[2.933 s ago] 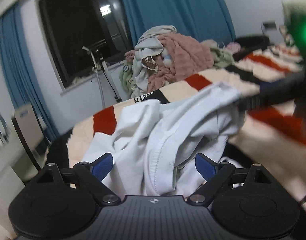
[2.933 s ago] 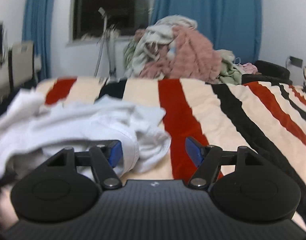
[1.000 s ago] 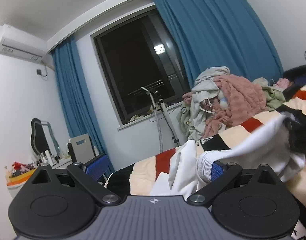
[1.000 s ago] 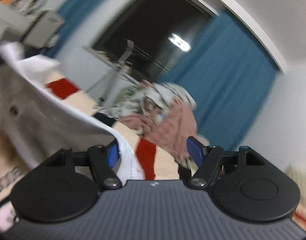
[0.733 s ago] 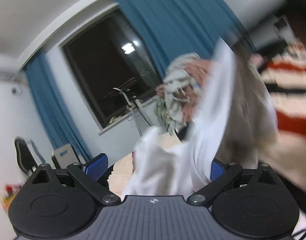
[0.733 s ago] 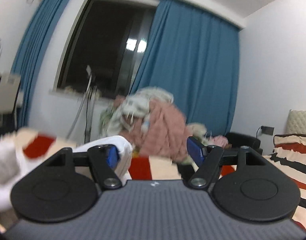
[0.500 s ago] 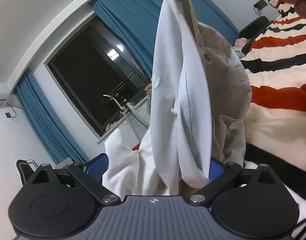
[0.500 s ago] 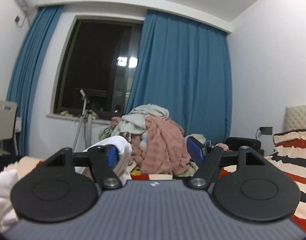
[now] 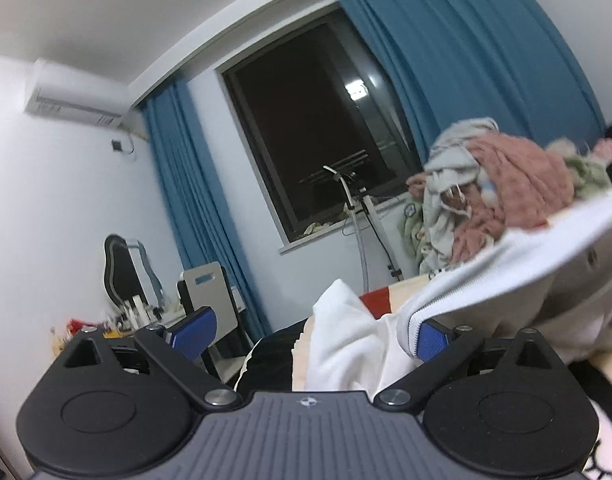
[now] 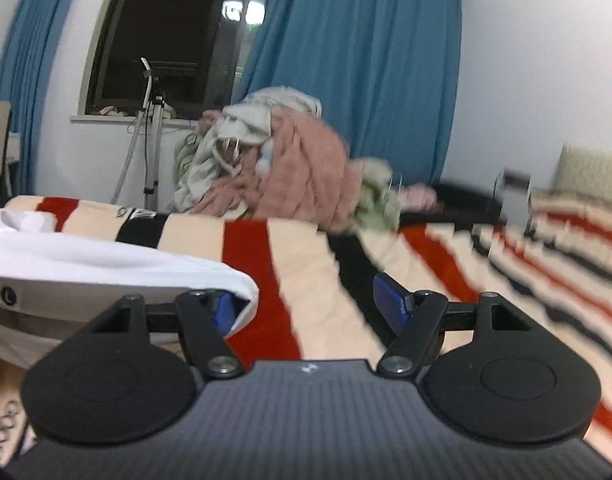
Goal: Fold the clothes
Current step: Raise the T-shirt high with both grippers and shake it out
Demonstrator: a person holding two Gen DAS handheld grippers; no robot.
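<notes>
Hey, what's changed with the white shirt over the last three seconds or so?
The white shirt, a crumpled heap on the striped blanket about three seconds ago, was lifted, hung upright half a second ago, and now stretches out level between the left hand-held gripper and the right hand-held gripper. The clothes pile stayed put.

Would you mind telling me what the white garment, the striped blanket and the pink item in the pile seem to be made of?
White garment: smooth woven or knit cloth, probably cotton, matte, with a ribbed edge and soft folds.
Striped blanket: plush fleece by the look, with a fuzzy, matte surface.
Pink item: thick textured knit or chenille, judging by its bumpy ridges; blur leaves this uncertain.
</notes>
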